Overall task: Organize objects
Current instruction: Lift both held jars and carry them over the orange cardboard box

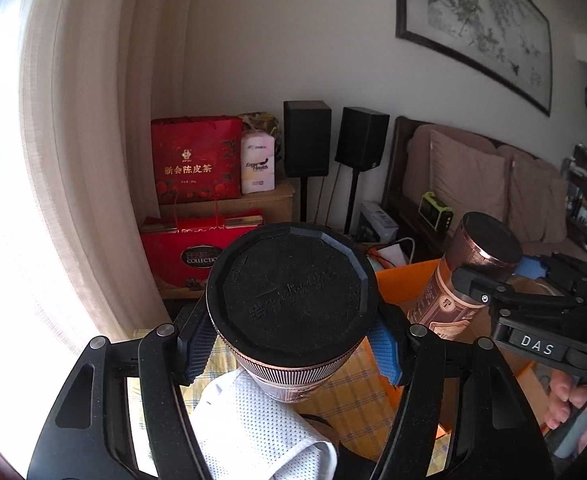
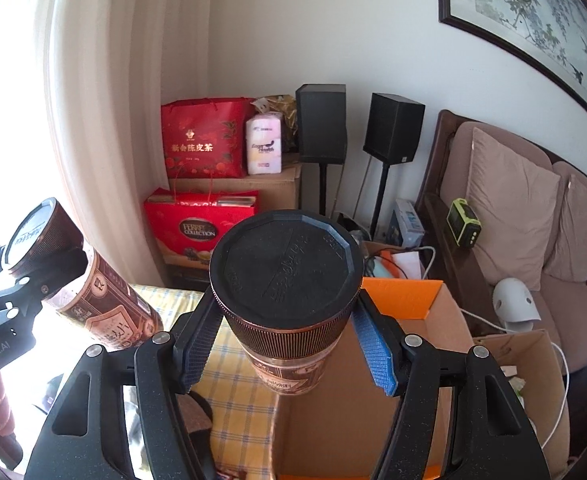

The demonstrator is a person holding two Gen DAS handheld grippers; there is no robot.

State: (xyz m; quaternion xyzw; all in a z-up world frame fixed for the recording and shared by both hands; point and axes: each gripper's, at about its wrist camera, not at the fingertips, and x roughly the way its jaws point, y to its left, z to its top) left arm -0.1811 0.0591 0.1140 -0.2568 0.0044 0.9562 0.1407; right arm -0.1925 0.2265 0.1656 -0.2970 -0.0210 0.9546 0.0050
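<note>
Jars, two of them, round and copper-brown with ribbed collars and matte black lids: left gripper (image 1: 293,344) pinches one jar (image 1: 293,304) above yellow checked cloth (image 1: 349,396), right gripper (image 2: 289,344) clamps the second jar (image 2: 287,280) over a cardboard box (image 2: 333,412).

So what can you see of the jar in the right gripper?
The jar has a black lid with raised writing, a ribbed copper-brown collar and a brown printed label. It tilts toward the camera, lid nearest. The right gripper clamps it just below the lid with its blue pads. It hangs in the air above an open cardboard box. Its bottom is hidden.
</note>
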